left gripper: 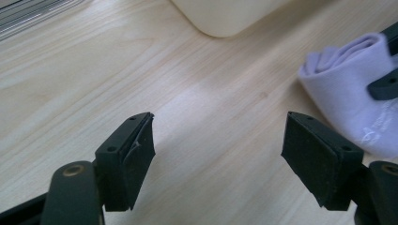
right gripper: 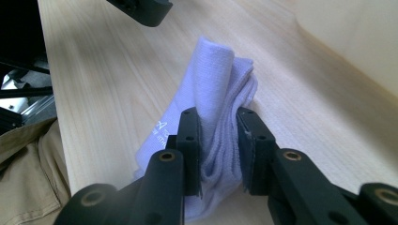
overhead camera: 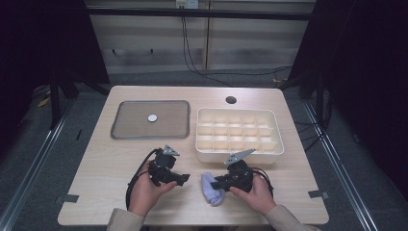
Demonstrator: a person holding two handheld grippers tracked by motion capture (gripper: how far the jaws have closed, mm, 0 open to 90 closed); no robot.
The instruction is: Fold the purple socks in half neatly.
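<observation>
Light wood counter [overhead camera: 106,163], dark room around it. Folded lavender sock [right gripper: 213,93] sits lower middle of high view, just below white divider box [overhead camera: 238,129]. Right gripper [right gripper: 218,140] has fingers clamped on sock, fabric bunched between pads, rest lying on counter. Left gripper [left gripper: 218,150] just left of sock, fingers spread wide, nothing between them, bare wood underneath. Grey tray [overhead camera: 150,119] upper left, small white disc [overhead camera: 152,117] on it.

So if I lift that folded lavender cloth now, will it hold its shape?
Probably not: the lavender cloth bunches in soft folds where the right hand-held gripper pinches it, so it likely droops and unfolds. It looks light, and its ribbed knit probably won't slip.
</observation>
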